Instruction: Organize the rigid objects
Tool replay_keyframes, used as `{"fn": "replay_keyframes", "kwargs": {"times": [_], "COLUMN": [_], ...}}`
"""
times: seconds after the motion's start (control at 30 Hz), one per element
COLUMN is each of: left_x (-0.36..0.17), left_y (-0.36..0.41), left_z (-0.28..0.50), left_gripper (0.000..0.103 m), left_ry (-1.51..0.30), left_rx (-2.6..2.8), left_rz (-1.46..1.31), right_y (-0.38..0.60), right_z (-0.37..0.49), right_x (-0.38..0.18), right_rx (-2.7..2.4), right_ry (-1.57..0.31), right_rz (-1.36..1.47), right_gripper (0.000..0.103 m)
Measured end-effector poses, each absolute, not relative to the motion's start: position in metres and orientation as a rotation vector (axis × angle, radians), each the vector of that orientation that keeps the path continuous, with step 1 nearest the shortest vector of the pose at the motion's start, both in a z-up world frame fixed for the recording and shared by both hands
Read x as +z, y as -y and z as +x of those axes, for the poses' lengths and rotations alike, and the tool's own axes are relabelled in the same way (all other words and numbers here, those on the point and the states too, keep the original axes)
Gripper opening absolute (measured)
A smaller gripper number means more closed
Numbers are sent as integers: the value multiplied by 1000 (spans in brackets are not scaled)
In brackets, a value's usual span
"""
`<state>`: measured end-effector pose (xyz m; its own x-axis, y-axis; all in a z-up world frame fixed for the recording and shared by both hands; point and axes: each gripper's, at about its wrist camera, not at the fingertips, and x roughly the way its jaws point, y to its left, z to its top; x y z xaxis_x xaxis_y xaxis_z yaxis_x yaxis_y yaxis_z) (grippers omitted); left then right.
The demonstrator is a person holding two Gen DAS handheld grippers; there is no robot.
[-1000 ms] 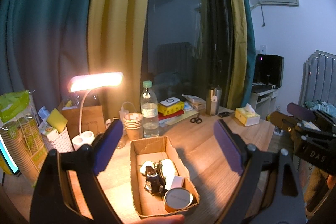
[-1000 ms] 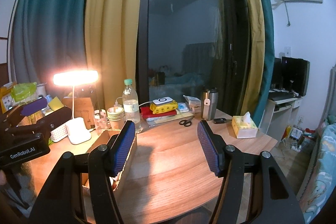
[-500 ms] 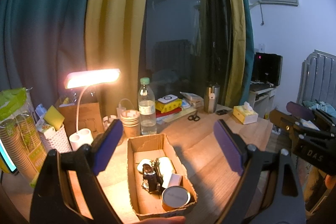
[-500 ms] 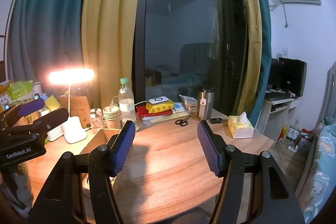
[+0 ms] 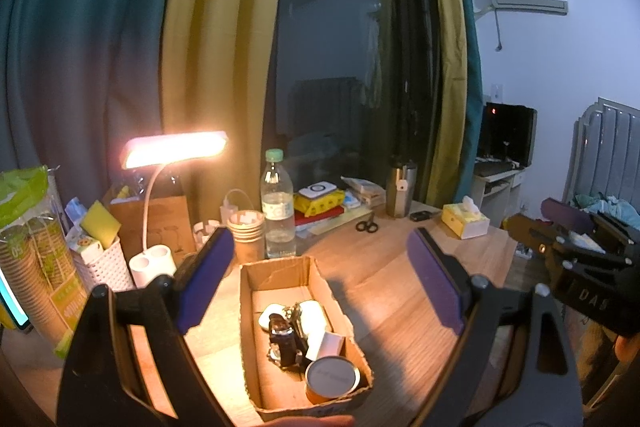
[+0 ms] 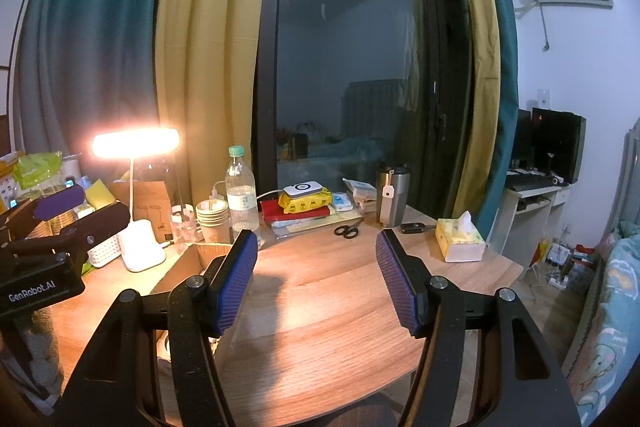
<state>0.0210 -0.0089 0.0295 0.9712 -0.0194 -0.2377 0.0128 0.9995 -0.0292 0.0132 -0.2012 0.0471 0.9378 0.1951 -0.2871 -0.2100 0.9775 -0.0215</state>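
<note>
An open cardboard box (image 5: 280, 273) sits on the wooden desk in the left wrist view. It holds a round tin (image 5: 332, 375), a black watch (image 5: 282, 341), a white case (image 5: 314, 311) and a small white block (image 5: 330, 343). My left gripper (image 5: 320, 259) is open and empty, held above the box. My right gripper (image 6: 318, 255) is open and empty, above bare desk to the right of the box (image 6: 188, 259). Each gripper shows at the other view's edge.
Along the back stand a lit desk lamp (image 5: 174, 149), a water bottle (image 5: 277, 203), stacked paper cups (image 5: 246, 231), a yellow pack on books (image 5: 320, 201), scissors (image 5: 366, 225), a steel tumbler (image 5: 400, 191) and a tissue box (image 5: 464, 221). A white basket (image 5: 102, 263) stands at left.
Both grippers have drawn back and risen a little, so the box and desk items look lower and smaller. Both stay open and empty.
</note>
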Motion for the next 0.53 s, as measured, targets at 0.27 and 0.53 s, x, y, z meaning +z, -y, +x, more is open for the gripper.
{"fn": "replay_keyframes", "kwargs": {"times": [0.27, 0.53], "left_x": [31, 30], "left_y": [8, 7], "left_z": [21, 25], "left_gripper": [90, 90], "left_ry": [-236, -254], "left_rx": [-18, -8], "left_rz": [-40, -40], "right_y": [201, 197], "right_z": [13, 15], "right_x": [46, 43], "right_rx": [210, 214], "right_ry": [-287, -291], "right_rz": [-52, -53], "right_gripper": [65, 65]}}
